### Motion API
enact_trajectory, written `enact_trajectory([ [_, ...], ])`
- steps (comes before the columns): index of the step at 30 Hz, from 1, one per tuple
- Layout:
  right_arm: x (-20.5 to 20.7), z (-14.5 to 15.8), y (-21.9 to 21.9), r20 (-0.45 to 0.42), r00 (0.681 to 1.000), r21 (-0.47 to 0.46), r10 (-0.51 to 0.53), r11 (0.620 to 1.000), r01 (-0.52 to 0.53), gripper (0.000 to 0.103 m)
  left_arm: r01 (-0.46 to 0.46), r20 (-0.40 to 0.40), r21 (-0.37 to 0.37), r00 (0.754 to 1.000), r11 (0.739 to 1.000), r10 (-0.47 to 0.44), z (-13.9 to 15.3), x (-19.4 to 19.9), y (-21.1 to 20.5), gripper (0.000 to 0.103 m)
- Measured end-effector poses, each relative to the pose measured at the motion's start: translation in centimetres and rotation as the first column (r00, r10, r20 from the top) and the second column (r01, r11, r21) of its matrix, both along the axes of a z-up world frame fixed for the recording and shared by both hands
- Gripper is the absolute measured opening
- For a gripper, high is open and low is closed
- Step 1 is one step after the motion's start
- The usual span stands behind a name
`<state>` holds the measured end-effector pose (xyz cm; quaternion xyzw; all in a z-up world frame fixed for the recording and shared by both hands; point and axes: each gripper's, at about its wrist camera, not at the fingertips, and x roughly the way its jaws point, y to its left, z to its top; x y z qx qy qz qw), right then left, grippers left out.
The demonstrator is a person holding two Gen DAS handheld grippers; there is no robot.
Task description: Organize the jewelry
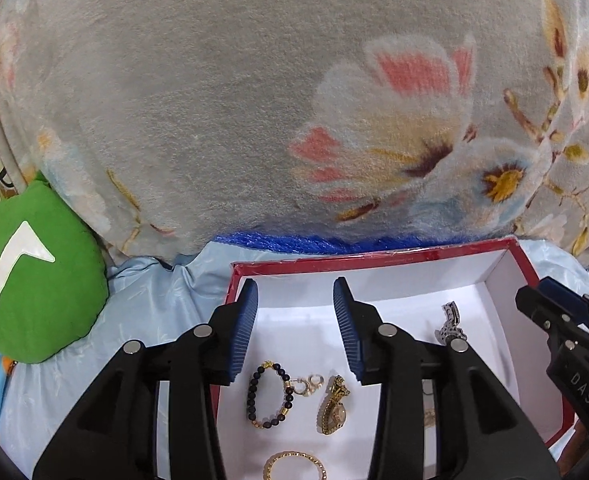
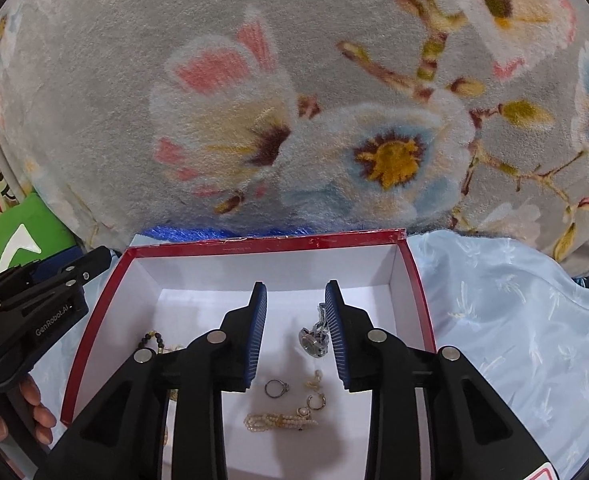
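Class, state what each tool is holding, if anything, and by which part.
Nothing is held. The left tool and right tool are both open above the red box.

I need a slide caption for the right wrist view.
Open right gripper above a red-rimmed box holding a silver watch, ring and pearl bracelet.

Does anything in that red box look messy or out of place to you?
Nothing looks broken or spilled. The jewelry just lies loose on the white floor of the red-rimmed cardboard box: a silver wristwatch lies crumpled on its side, and a pearl bracelet lies beside small gold hoop earrings.
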<state>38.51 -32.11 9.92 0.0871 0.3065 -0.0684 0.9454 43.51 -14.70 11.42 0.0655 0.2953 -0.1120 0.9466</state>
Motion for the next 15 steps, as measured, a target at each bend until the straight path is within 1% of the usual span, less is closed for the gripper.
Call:
enact_trajectory([
  [3,-0.3,0.0,0.1,0.004,1.000,0.004,0.000,1.000,0.000,0.034,0.002,-0.001,-0.003,1.000,1.000,-0.002,0.1,-0.2,0.0,0.038],
  [11,-1.2,0.1,0.9,0.003,1.000,0.002,0.014,1.000,-0.014,0.036,0.015,0.003,0.012,1.000,1.000,-0.015,0.2,-1.3,-0.3,0.038],
  [15,-1.8,0.1,1.3,-0.001,1.000,-0.005,0.018,1.000,-0.018,0.040,0.019,-0.002,0.007,1.000,1.000,-0.019,0.2,-1.9,-0.2,0.038],
])
